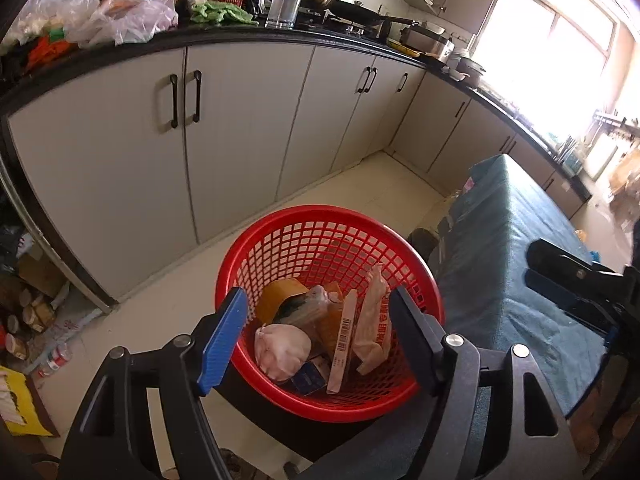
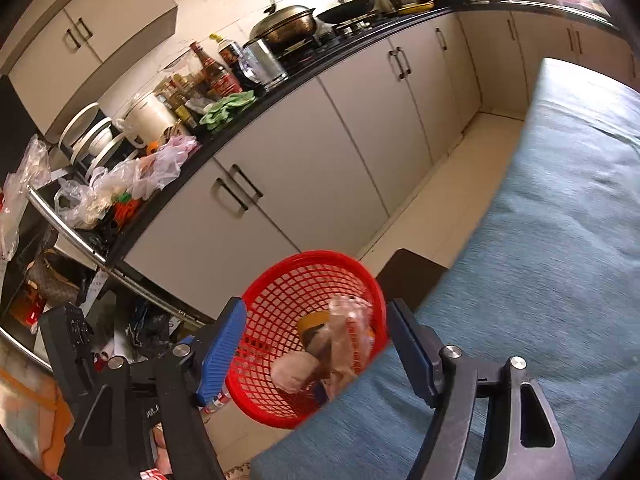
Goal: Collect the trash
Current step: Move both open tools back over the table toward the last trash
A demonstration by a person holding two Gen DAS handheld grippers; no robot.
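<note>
A red mesh basket (image 1: 320, 224) stands on a dark stool beside the table; it also shows in the right wrist view (image 2: 280, 280). It holds trash: a crumpled white tissue (image 1: 282, 346), a roll of brown tape (image 1: 280, 296), clear plastic wrap (image 1: 308, 308), a barcode strip (image 1: 343, 340) and a white wrapper (image 1: 374, 320). My left gripper (image 1: 320, 340) is open and empty just above the basket. My right gripper (image 2: 316, 352) is open and empty over the table edge, near the basket. The right gripper also shows in the left wrist view (image 1: 568, 280).
A table with a blue-green cloth (image 1: 520, 248) is to the right of the basket (image 2: 560, 240). A black counter (image 1: 240, 36) with bottles, pots and plastic bags runs above white cabinets (image 1: 240, 128). Clutter lies on the floor at left (image 1: 36, 312).
</note>
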